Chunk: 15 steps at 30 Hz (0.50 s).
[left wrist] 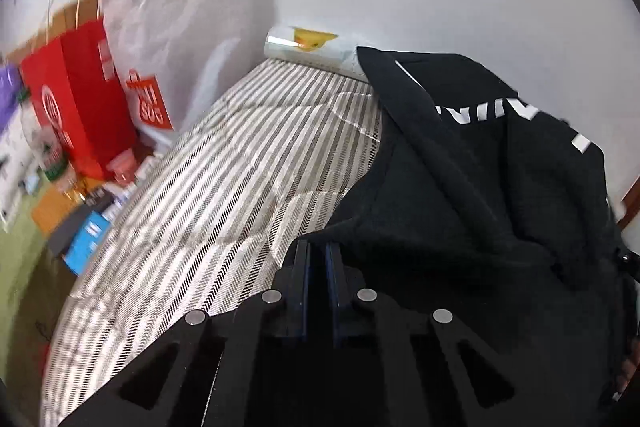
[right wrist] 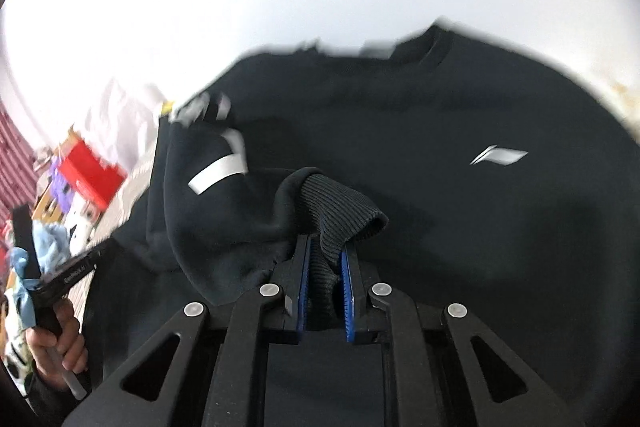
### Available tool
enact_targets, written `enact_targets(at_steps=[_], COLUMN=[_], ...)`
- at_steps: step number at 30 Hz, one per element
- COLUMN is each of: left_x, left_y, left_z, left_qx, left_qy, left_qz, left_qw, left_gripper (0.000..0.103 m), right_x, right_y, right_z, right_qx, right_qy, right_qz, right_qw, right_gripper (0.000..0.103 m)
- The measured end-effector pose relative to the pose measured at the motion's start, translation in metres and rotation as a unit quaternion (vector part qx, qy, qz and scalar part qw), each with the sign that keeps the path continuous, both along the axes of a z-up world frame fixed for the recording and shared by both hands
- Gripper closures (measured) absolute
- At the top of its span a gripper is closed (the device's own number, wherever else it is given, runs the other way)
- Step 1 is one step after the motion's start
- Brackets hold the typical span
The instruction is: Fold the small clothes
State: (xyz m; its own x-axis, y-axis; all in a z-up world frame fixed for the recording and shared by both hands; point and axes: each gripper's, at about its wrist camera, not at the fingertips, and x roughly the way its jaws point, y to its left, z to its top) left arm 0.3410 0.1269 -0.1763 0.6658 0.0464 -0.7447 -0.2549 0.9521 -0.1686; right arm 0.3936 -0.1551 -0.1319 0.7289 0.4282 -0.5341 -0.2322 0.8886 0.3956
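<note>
Right gripper point(right wrist: 325, 259) pinched the ribbed cuff point(right wrist: 340, 203) of the black cotton sweatshirt point(right wrist: 400, 131), whose body spread ahead, collar at the far edge of the striped quilted bed point(left wrist: 224, 187). Left gripper point(left wrist: 317, 259) pressed nearly together on nothing visible; sweatshirt draped to its right.

Striped bedspread point(left wrist: 224, 187) open left of sweatshirt point(left wrist: 480, 187); red bags point(left wrist: 80, 107), prob. boxes, crowd far-left edge.

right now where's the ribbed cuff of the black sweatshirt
In the right wrist view, the ribbed cuff sits low centre, pinched in the right gripper, draped over the black sweatshirt left of its silver logo.
</note>
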Motion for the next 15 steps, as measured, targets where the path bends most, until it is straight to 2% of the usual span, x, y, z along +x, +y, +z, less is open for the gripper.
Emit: enact_targets(at_steps=[4,11,15], left_x=[0.000,0.000,0.000], left_y=[-0.001,0.002,0.004], left_z=[-0.001,-0.002,-0.002], left_qx=[0.005,-0.001,-0.009], left_qy=[0.002,0.003,0.002], left_qz=[0.005,0.003,0.003], left_qw=[1.0000,1.0000,1.0000], left_gripper=[0.096,0.096,0.096], right_x=[-0.011,-0.012,-0.010], right_y=[-0.048,-0.109,-0.140], right_z=[0.013,-0.009,-0.007], right_qx=[-0.003,0.003,0.035], right_qy=[-0.010,0.021,0.026], right_qz=[-0.041,-0.102,-0.131], right_qw=[0.999,0.995,0.990], right_gripper=[0.089,0.089,0.089])
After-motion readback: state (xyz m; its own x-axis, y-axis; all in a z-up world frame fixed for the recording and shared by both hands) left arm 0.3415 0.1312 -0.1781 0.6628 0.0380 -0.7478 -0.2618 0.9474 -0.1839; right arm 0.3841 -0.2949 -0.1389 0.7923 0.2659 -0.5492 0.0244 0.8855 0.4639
